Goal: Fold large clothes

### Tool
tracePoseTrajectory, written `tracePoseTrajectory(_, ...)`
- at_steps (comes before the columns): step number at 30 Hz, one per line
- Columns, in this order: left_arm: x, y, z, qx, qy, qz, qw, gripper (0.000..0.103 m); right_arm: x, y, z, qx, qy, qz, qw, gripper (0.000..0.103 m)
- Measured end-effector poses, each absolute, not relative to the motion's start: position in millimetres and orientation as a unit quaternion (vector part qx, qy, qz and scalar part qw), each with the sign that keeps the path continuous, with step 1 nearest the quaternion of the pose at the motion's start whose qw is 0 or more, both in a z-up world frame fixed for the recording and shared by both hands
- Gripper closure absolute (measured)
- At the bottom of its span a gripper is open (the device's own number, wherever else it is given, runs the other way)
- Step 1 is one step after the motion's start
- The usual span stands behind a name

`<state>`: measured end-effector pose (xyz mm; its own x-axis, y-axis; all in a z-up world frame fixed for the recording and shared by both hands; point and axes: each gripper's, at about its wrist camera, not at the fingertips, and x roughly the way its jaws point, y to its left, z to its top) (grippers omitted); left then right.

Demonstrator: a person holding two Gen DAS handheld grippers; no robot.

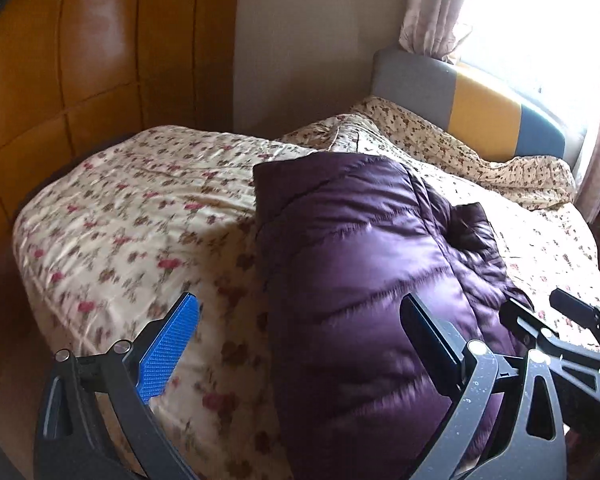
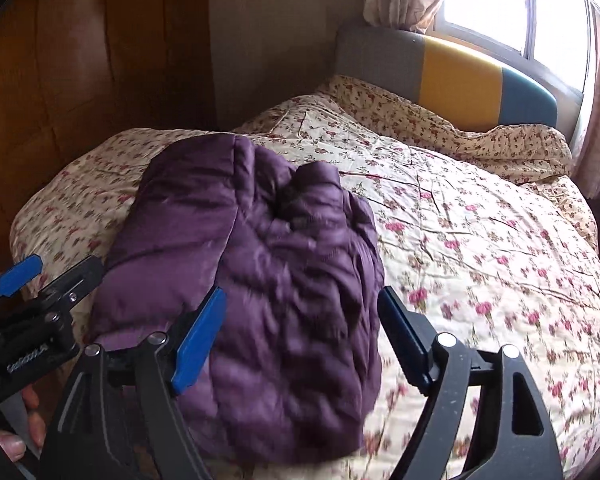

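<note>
a: where is the purple puffer jacket [image 1: 364, 264] lying?

b: on the bed, on top of the floral quilt [image 1: 132, 216]. it is folded into a thick bundle, with a darker opening, maybe the collar, tucked near its far right side. it sits toward the near edge of the bed, closer to the left side in the right wrist view.

a: and the left gripper [image 1: 300, 344]?

b: its jaws are spread wide and hold nothing. the blue-padded finger sits over the quilt to the left of the jacket, the dark finger over the jacket's near part. whether they touch the fabric, i cannot tell.

a: the right gripper [image 2: 300, 332]?

b: also spread wide, with nothing between the jaws. its blue finger is over the jacket, the dark one at the jacket's right edge, over the quilt. the two grippers are side by side, each showing in the other's view.

a: what else is around?

b: a headboard [image 2: 452, 76] in grey, yellow and blue at the far end, a bright window [image 2: 488, 4] with a curtain [image 1: 428, 8] behind it, and a brown wooden wardrobe [image 1: 80, 60] on the left.
</note>
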<state>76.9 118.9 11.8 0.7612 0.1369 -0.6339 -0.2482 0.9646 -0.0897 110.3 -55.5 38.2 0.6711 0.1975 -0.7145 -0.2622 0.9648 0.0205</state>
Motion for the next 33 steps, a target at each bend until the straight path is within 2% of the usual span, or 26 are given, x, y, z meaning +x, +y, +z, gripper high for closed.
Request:
tracePoseTrajectory(9, 35.6, 112.6, -2.0, -0.107, 0.342, 0.112, 0.927, 0.003, 69.4, -65.8, 31.2, -0.043, 0.385, 0.126, 0.913, 0.018)
tracePoseTrajectory(11, 29.5, 109.5, -4.0, -0.107, 0.342, 0.110, 0.927, 0.003, 66.2, -68.3, 28.5, -0.041, 0.386, 0.122, 0.913, 0.014)
tracePoseTrajectory(16, 19.1, 97.6, -6.0, -0.077, 0.340, 0.128, 0.928, 0.003, 56.9, -71.7, 24.8, -0.044, 0.383, 0.119, 0.915, 0.010)
tracePoseTrajectory(24, 11.4, 87.4, -5.8, -0.056, 0.334, 0.153, 0.928, 0.003, 56.8, -77.5, 22.1, -0.039, 0.386, 0.115, 0.915, 0.009)
tracePoseTrajectory(33, 11.1, 88.3, -6.0, -0.075, 0.334, 0.144, 0.929, 0.003, 54.8, -77.3, 19.7, -0.044, 0.383, 0.117, 0.915, 0.008)
